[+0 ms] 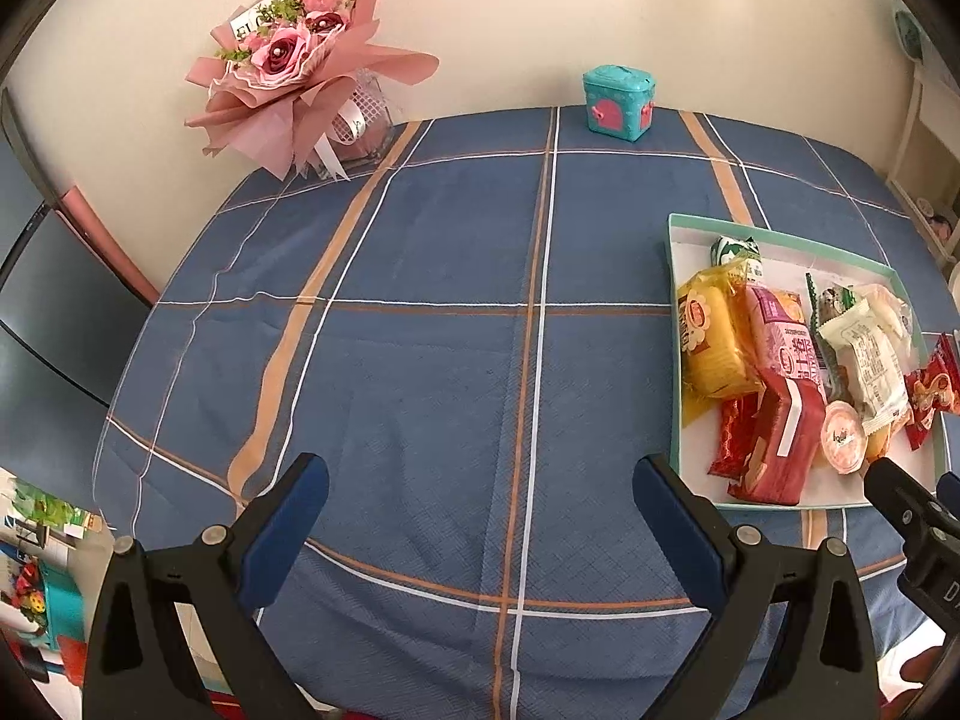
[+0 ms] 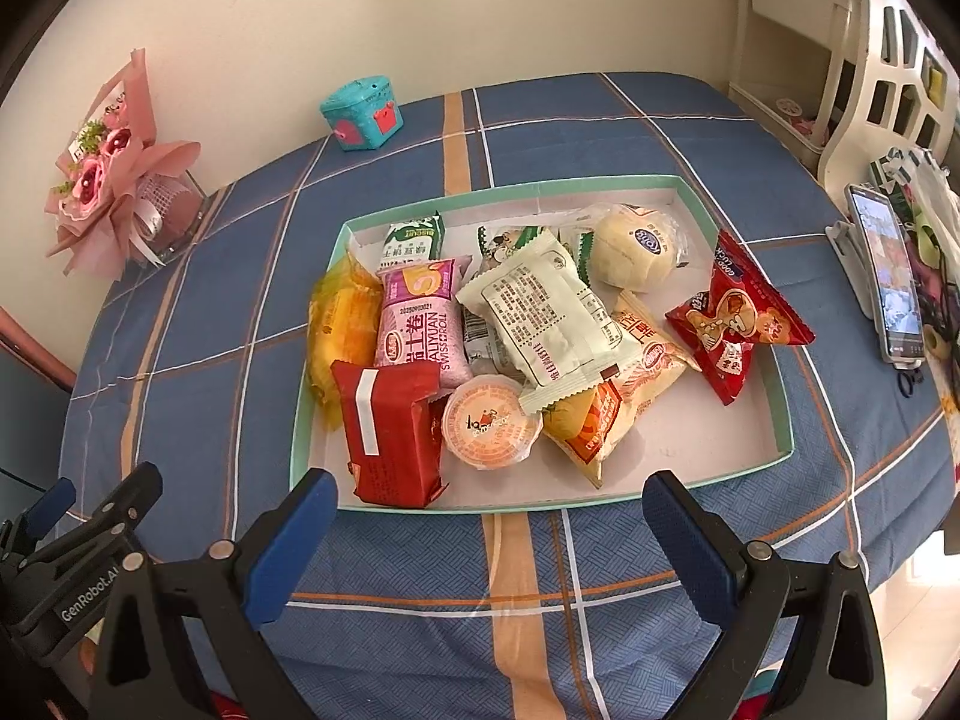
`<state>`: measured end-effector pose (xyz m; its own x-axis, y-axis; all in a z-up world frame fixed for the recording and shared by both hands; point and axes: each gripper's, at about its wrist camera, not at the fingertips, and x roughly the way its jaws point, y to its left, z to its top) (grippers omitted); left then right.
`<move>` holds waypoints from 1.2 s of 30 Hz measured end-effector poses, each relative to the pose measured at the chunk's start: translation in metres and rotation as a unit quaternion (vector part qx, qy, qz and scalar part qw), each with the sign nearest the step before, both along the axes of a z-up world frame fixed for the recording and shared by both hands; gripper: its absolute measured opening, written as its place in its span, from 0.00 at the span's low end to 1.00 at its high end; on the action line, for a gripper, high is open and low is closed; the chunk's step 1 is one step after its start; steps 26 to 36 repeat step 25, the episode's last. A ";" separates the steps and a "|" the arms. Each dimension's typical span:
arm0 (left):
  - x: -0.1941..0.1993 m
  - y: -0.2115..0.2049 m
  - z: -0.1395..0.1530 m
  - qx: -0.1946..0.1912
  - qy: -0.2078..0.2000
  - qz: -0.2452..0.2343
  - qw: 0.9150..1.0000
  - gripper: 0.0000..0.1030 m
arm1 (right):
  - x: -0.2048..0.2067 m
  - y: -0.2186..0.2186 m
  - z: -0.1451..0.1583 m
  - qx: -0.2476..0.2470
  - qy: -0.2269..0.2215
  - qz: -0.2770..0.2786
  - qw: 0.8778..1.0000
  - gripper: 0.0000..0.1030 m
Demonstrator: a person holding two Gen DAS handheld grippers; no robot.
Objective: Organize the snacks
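Ahead of your right tool sits the tray point(image 2: 753, 264), teal-rimmed and white inside, piled with snacks: red pack point(image 2: 393, 429) nearest, jelly cup point(image 2: 489, 426) beside it, pink roll point(image 2: 423, 330) behind, red bag point(image 2: 735, 321) on the right rim.

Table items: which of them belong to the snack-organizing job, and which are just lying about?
Part of the job:
- shallow tray
- red wafer pack
- pink Swiss roll
- jelly cup
- red triangular pouch
- round bun

Lying about:
- flower bouquet
- teal box
- phone on a stand
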<state>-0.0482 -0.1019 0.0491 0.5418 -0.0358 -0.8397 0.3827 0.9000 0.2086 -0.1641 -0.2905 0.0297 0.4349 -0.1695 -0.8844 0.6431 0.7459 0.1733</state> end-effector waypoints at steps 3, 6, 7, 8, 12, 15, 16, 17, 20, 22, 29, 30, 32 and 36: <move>0.001 0.000 0.000 0.003 0.002 0.004 1.000 0.98 | 0.000 0.000 -0.001 0.000 0.002 0.000 1.000 1.00; 0.002 0.001 -0.001 0.003 0.006 0.007 1.000 0.98 | 0.001 -0.002 -0.001 0.001 0.002 0.002 1.000 1.00; 0.003 0.001 -0.001 0.003 0.006 0.007 1.000 0.98 | 0.001 -0.002 -0.001 0.001 0.002 0.002 1.000 1.00; 0.003 0.001 -0.001 0.003 0.006 0.007 1.000 0.98 | 0.001 -0.002 -0.001 0.001 0.002 0.002 1.000 1.00; 0.004 0.002 -0.001 0.004 0.006 0.007 1.000 0.98 | 0.002 -0.002 -0.002 0.001 0.003 0.004 1.000 1.00; 0.004 0.002 -0.001 0.005 0.003 0.009 1.000 0.98 | 0.003 -0.003 -0.003 0.002 0.004 0.005 1.000 1.00; 0.004 0.002 -0.001 0.005 0.002 0.009 1.000 0.98 | 0.003 -0.003 -0.004 0.002 0.005 0.005 1.000 1.00; 0.004 0.002 -0.001 0.006 0.001 0.009 1.000 0.98 | 0.004 -0.003 -0.004 0.002 0.005 0.005 1.000 1.00; 0.003 0.002 0.001 0.009 -0.006 0.008 1.000 0.98 | 0.004 -0.003 -0.005 0.002 0.005 0.005 1.000 1.00; 0.003 0.002 0.002 0.009 -0.009 0.008 1.000 0.98 | 0.004 -0.003 -0.005 0.003 0.005 0.005 1.000 1.00; 0.004 0.002 0.001 0.009 -0.007 0.010 1.000 0.98 | 0.004 -0.002 -0.005 0.003 0.004 0.005 1.000 1.00; 0.004 0.002 0.001 0.009 -0.007 0.010 1.000 0.98 | 0.004 -0.002 -0.005 0.003 0.004 0.005 1.000 1.00; 0.004 0.002 0.001 0.009 -0.007 0.010 1.000 0.98 | 0.004 -0.002 -0.005 0.003 0.004 0.005 1.000 1.00; 0.004 0.002 0.001 0.009 -0.007 0.010 1.000 0.98 | 0.004 -0.002 -0.005 0.003 0.004 0.005 1.000 1.00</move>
